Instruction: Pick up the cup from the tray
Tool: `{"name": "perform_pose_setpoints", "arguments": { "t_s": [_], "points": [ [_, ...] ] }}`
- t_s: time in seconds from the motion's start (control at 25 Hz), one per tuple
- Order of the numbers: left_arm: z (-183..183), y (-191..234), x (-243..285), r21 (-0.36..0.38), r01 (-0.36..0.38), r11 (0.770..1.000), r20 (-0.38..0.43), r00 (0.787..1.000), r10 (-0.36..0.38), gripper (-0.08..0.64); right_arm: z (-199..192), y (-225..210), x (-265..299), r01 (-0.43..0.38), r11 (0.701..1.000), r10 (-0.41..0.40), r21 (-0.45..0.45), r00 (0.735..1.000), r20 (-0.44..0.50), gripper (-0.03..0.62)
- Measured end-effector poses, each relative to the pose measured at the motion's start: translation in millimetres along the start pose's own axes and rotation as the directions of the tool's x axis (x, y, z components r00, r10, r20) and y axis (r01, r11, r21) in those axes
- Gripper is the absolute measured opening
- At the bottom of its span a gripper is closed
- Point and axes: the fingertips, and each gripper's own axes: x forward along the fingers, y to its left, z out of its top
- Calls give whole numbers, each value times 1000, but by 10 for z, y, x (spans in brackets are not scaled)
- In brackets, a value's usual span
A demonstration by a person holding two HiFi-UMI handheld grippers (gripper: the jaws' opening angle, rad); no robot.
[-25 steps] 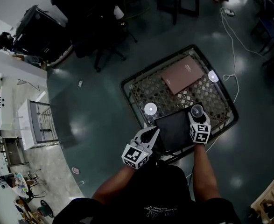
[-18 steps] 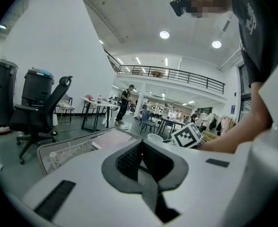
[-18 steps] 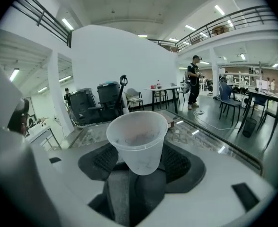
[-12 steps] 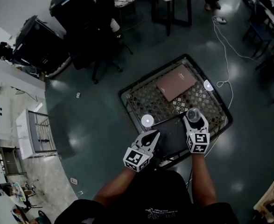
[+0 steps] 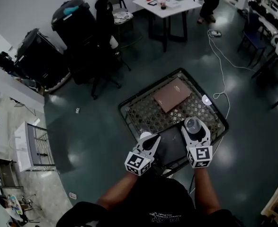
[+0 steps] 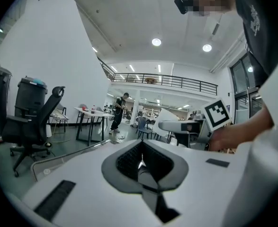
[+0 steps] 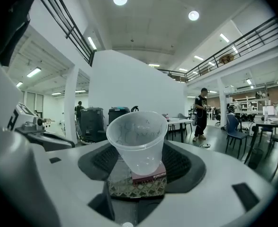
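A clear plastic cup (image 7: 138,137) stands upright between the jaws of my right gripper (image 7: 138,171), which is shut on it. In the head view the cup (image 5: 192,124) and right gripper (image 5: 194,128) hang over the right edge of the dark tray (image 5: 171,145). The tray lies at the near side of a lattice-top table (image 5: 143,109). My left gripper (image 5: 149,140) is at the tray's left edge. Its jaws are shut with nothing between them, as the left gripper view (image 6: 141,167) shows.
A brown book (image 5: 172,94) lies at the table's far side. White discs sit at the table's right corner (image 5: 206,100) and by the left gripper (image 5: 144,135). Office chairs and black bins (image 5: 77,18) stand beyond, with a white table (image 5: 168,4) and a cable (image 5: 219,56) on the floor.
The right gripper has come up and nearer with the cup held in it. The head view has widened to show more of the room. The left gripper stays by the tray's left edge.
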Motion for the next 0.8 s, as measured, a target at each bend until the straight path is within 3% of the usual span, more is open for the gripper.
{"name": "perform_pose_setpoints", "arguments": {
  "t_s": [0.6, 0.8],
  "points": [
    [268, -311, -88, 54, 12, 998, 52, 999, -14, 11, 226, -139, -722, 142, 990, -138, -26, 984, 111, 285],
    [293, -402, -69, 60, 23, 998, 67, 997, -27, 10, 168, -164, -816, 155, 987, -152, -34, 985, 86, 285]
  ]
}}
